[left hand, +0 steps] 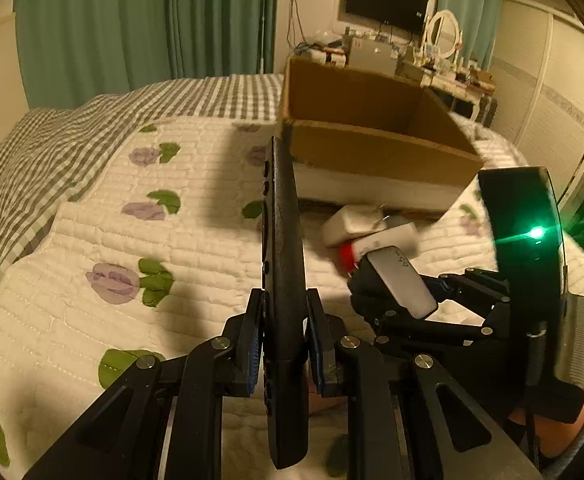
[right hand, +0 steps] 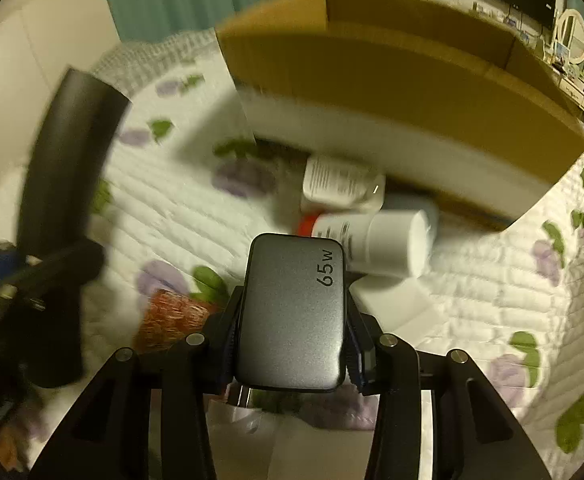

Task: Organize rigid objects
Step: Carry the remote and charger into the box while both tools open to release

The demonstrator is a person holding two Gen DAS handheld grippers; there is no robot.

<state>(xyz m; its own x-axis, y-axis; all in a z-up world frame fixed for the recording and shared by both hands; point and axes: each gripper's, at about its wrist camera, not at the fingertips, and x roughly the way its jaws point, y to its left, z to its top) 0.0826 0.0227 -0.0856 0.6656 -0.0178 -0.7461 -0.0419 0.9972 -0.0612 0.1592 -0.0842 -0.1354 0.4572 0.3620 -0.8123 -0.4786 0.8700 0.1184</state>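
My left gripper (left hand: pixel 284 322) is shut on a long black remote control (left hand: pixel 283 240), held on edge above the quilt. My right gripper (right hand: pixel 292 320) is shut on a grey 65 W charger (right hand: pixel 294 312); it also shows in the left wrist view (left hand: pixel 402 284), held just right of the remote. An open cardboard box (left hand: pixel 376 148) stands on the bed ahead, also in the right wrist view (right hand: pixel 392 80). A white bottle with a red end (right hand: pixel 372 240) and a white charger block (right hand: pixel 340 184) lie in front of the box.
The bed has a white floral quilt (left hand: pixel 131 220) and a grey checked cover (left hand: pixel 51 132) at the left. An orange-red packet (right hand: pixel 171 316) lies near my right gripper. A cluttered desk with a monitor (left hand: pixel 384 2) stands beyond the bed.
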